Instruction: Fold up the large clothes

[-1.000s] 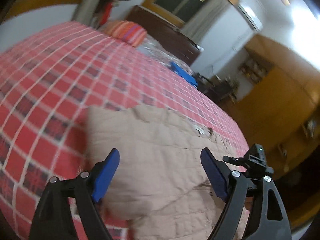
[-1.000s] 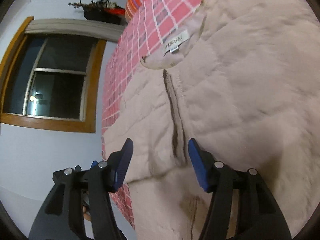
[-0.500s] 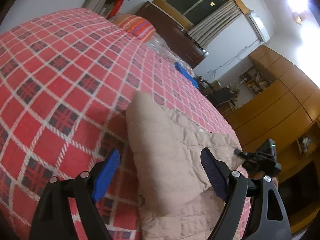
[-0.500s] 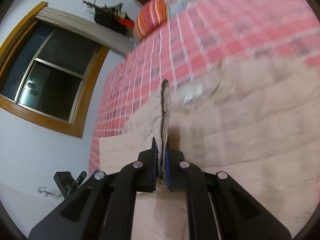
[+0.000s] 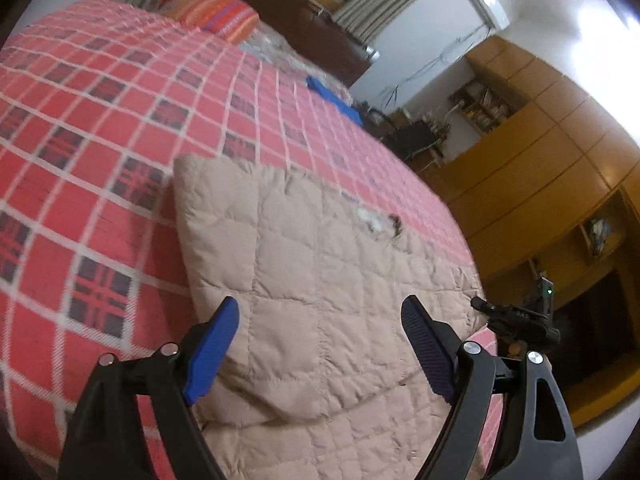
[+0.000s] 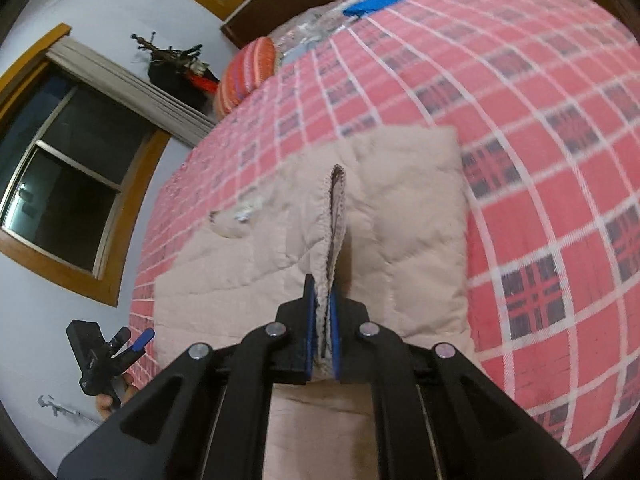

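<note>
We find the quilted beige jacket (image 6: 416, 248) soft and bulky (likely light), best held at its hem, as the right gripper (image 6: 323, 320) clamps it while the left gripper (image 5: 320, 344) hangs wide open.

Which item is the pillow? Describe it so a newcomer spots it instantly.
Start at the bed with the red checked cover. Go to its head end, by the dark headboard near the window. The pillow lies there: a plump cushion with orange, pink and purple stripes. The jacket is plain beige and quilted, and the cloth is flat and blue.
</note>
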